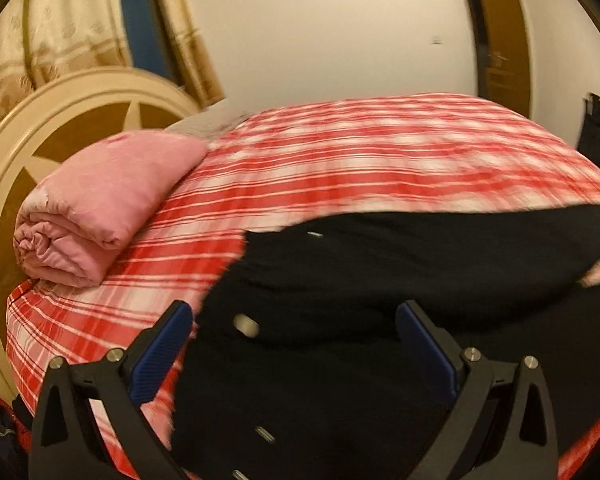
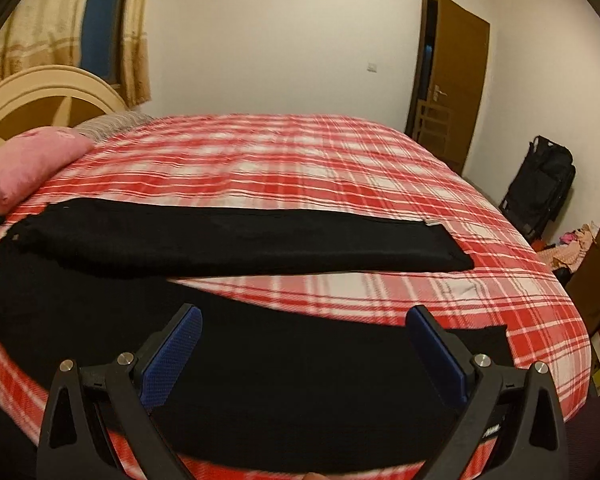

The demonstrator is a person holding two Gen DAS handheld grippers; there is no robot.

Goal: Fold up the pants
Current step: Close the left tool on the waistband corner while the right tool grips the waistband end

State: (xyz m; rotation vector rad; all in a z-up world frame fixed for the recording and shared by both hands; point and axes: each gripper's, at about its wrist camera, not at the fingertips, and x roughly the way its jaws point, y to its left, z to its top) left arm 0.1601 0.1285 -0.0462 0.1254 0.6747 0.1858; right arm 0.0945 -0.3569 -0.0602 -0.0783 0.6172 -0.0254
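Left wrist view, blurred by motion, shows the left gripper (image 1: 294,320) at the bottom of the frame with its 2 blue-padded fingers (image 1: 162,354) spread wide and nothing between them. Beneath and ahead of it lie the black pants (image 1: 380,280), filling the lower right of the frame on the red-and-white plaid bedsheet (image 1: 340,160); a small pale button (image 1: 246,325) shows on the cloth between the fingers. A rolled pink blanket (image 1: 100,208) sits at mid left, against the cream headboard (image 1: 40,140).

Right wrist view is sharper. The right gripper (image 2: 304,318) is likewise wide open and empty at the bottom centre, over the nearer pant leg. The pants lie flat — 1 leg stretches across the middle of the frame to its hem at centre right, the other runs along the bed's near edge at the bottom. A brown door (image 2: 456,76) stands ajar at upper right, curtains (image 2: 40,28) hang at upper left, and a black bag (image 2: 540,184) leans by the wall at right.
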